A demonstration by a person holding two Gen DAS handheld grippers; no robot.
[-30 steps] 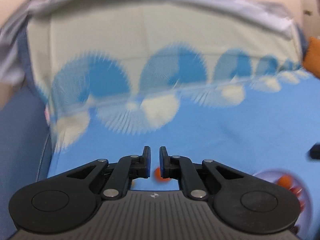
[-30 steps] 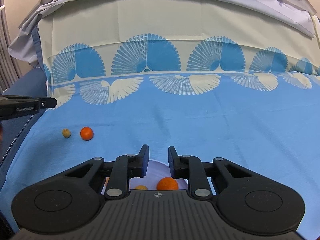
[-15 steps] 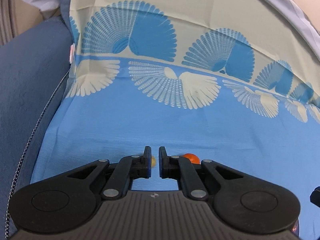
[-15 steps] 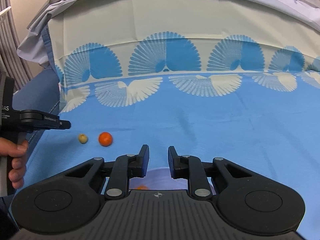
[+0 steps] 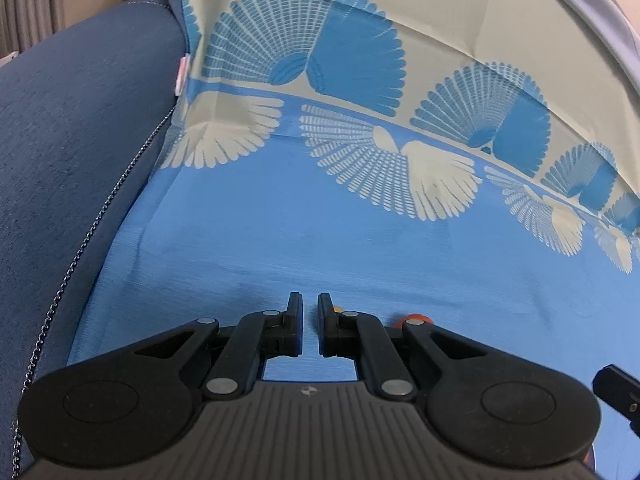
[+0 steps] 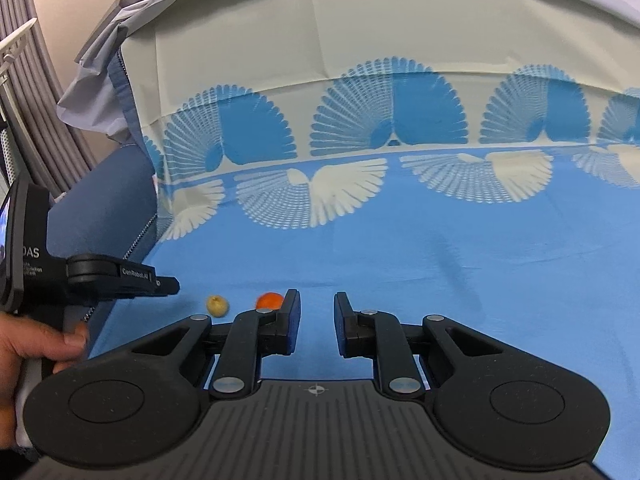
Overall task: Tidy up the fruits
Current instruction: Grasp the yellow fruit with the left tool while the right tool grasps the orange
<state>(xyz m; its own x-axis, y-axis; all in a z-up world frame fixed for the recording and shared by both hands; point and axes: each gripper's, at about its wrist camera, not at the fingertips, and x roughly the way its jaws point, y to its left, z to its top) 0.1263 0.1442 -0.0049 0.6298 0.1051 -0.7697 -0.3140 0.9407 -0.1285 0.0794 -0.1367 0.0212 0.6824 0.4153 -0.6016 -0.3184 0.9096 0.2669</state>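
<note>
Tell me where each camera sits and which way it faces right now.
Left wrist: on the left tool, angled down at the blue cloth; own fingers only.
Right wrist: on the right tool, facing the cloth; the left hand shows too.
Shared: the orange fruit and the yellowish fruit.

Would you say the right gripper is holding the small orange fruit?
No, the orange fruit lies on the blue cloth, beside the right gripper, whose jaws hold nothing.

Bright, even light; soft shadows, fisheye-bent edges, slight motion blur.
</note>
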